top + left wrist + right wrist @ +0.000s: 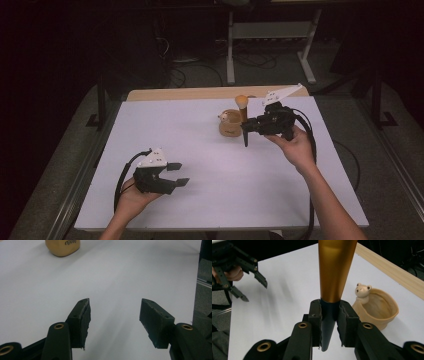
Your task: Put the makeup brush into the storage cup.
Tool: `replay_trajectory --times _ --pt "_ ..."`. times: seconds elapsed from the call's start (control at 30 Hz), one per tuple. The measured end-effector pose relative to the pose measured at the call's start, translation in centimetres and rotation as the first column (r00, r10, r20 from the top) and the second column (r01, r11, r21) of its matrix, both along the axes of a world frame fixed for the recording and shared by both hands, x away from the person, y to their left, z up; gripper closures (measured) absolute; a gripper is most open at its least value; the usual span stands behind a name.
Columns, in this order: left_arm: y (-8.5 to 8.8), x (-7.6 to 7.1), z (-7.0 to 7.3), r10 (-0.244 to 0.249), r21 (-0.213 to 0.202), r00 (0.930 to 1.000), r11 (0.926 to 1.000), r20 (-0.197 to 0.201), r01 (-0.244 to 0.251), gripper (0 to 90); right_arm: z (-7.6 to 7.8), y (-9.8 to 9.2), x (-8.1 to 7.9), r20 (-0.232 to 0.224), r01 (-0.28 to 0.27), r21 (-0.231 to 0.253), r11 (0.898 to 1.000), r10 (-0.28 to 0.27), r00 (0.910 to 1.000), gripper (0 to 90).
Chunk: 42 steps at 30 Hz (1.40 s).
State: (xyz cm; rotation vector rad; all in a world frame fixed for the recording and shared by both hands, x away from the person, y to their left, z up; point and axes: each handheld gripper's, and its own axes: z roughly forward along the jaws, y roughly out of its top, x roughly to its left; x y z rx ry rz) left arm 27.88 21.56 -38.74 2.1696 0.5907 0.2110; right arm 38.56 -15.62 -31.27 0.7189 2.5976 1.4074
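A brush [243, 107] with a rounded tan head, a gold tapered handle [335, 270] and a dark pointed end stands nearly upright above the table. My right gripper [248, 128] [330, 308] is shut on its dark lower part, right beside a tan cup [228, 128] [384, 308] with a small bear figure on its rim. The brush's point hangs below the jaws, outside the cup. My left gripper [180, 174] [115, 313] sits low at the near left, open, with nothing between its jaws. The cup [62, 247] lies far ahead of it.
A white sheet [200, 150] covers the table, with a wooden strip [190, 93] bare along the far edge. Dark floor, cables and a desk frame [270, 45] lie beyond. The left hand and its gripper [249, 277] show at the far left of the right gripper view.
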Motion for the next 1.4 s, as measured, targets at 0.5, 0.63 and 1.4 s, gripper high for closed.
replay_trajectory --times 0.5,0.63,1.4 --pt "1.0 0.2 -0.2 0.020 -0.010 0.9998 0.9998 0.000 -0.020 40.3 1.8 1.2 3.4 0.007 0.025 -0.012 1.000 -0.025 0.9997 73.5" --pt "1.2 0.2 -0.2 0.028 -0.019 0.9996 0.9994 -0.001 -0.028 40.1 2.3 1.5 4.2 0.006 0.037 -0.015 0.999 -0.037 0.9993 73.5" --pt "2.0 0.4 -0.3 0.040 -0.020 0.9992 0.9990 -0.004 -0.040 38.9 3.3 3.1 9.2 0.021 0.127 -0.013 0.992 -0.127 0.9917 73.5"
